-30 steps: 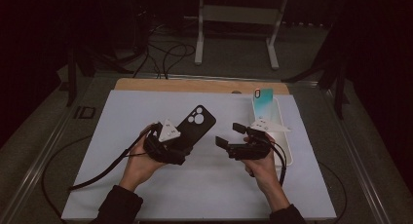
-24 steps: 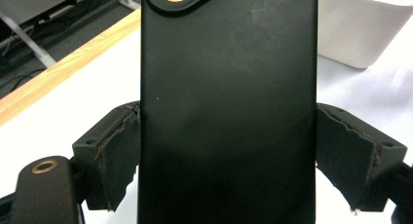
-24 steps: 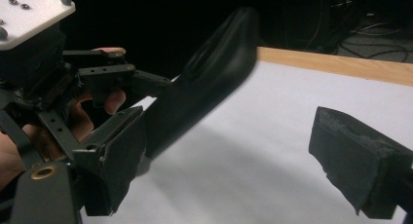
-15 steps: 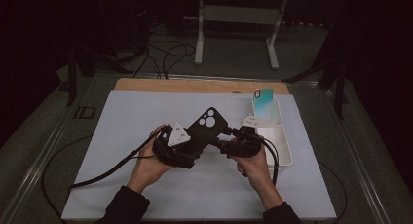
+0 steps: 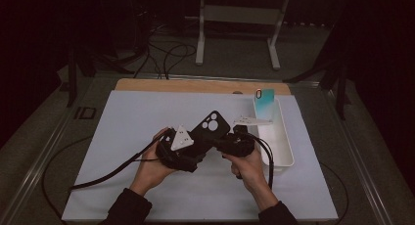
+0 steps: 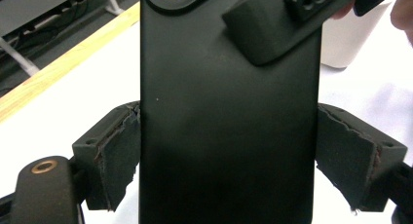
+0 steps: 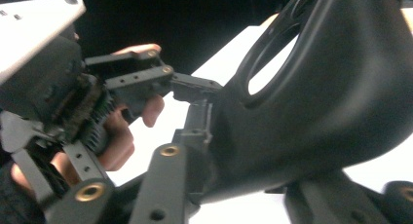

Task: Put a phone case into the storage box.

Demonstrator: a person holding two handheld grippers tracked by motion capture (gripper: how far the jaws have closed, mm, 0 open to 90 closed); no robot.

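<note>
The phone case (image 6: 229,121) is matte black, flat-backed with rounded corners, and near its top end it has a raised camera block with round cut-outs, seen from above as pale circles (image 5: 211,123). It is held in the air just above the white sheet (image 5: 127,132) near the middle of the table, its camera end pointing away from the person. The left gripper (image 5: 182,151) clamps it across its width: in the left gripper view its two padded jaws press on the case's long edges. The right gripper (image 5: 220,143) comes in from the side, and its jaws have just been closing with an edge of the case between them; in the right gripper view they sit against it. To the right a white tray (image 5: 286,151) rests on the sheet with a teal phone case (image 5: 264,103) leaning at its far end.
</note>
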